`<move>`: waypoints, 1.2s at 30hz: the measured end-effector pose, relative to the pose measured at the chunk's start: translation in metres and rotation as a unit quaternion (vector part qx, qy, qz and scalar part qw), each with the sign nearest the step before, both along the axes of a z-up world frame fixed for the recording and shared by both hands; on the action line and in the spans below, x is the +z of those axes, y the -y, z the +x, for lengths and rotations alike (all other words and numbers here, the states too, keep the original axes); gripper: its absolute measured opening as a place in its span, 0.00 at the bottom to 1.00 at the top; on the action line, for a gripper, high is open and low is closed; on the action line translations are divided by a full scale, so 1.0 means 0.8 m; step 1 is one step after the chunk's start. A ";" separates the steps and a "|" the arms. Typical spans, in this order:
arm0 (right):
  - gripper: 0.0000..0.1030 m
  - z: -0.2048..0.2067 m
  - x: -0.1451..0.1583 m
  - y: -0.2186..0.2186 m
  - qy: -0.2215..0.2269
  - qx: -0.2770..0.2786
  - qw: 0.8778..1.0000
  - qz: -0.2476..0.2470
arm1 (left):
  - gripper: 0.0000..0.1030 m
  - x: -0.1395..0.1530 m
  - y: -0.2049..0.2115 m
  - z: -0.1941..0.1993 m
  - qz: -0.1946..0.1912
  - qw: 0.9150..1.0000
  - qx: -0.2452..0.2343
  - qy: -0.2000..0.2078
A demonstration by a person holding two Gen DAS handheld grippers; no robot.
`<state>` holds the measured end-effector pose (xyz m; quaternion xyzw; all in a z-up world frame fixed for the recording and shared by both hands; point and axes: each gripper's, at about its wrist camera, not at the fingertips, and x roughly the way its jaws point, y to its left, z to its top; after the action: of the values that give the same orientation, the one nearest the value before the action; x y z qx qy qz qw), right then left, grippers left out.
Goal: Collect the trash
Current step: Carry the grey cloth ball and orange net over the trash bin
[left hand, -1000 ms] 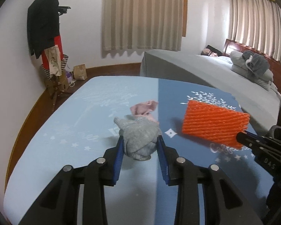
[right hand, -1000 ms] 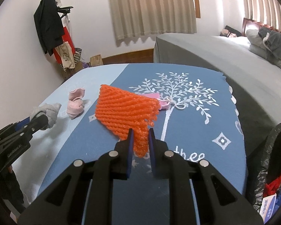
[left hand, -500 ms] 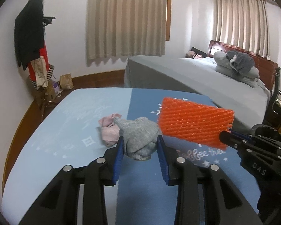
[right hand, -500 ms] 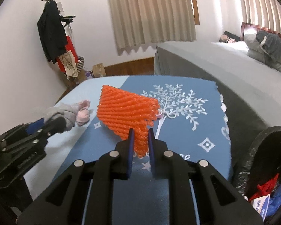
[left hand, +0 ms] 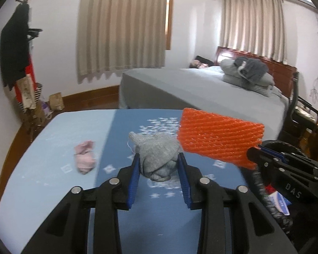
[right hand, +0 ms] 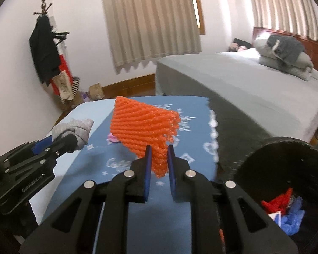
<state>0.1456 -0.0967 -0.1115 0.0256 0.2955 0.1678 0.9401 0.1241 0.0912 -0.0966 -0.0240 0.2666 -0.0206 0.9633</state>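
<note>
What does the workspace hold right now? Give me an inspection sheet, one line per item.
Surface: blue tablecloth with white tree print, paler blue on its left part.
Job's things: orange foam net and grey balled cloth, both lifted off the table; black bin bag at the table's right, trash inside.
Clutter: pink cloth lying on the tablecloth.
Grippers: left gripper shut on the grey balled cloth; right gripper shut on a corner of the orange foam net.
Cables: nothing seen.
Surroundings: grey bed with pillows, beige curtains, coat stand with dark clothing.
</note>
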 end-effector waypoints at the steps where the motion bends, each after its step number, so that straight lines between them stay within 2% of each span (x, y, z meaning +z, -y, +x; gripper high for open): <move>1: 0.13 -0.001 0.001 0.009 0.001 -0.007 1.000 0.000 | 0.34 0.001 0.009 0.001 -0.001 1.000 -0.009 0.001; 19: 0.13 -0.052 0.000 0.171 0.009 -0.146 0.989 -0.007 | 0.34 0.018 0.152 0.010 -0.009 0.991 -0.129 0.013; 36: 0.13 -0.093 -0.015 0.268 0.004 -0.233 0.973 -0.007 | 0.34 0.024 0.268 0.005 -0.002 0.976 -0.216 0.021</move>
<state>0.0709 -0.3112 -0.1235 0.0860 0.2788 -0.0577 0.9548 0.1285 -0.1235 -0.0771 0.0328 0.2452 -0.2292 0.9414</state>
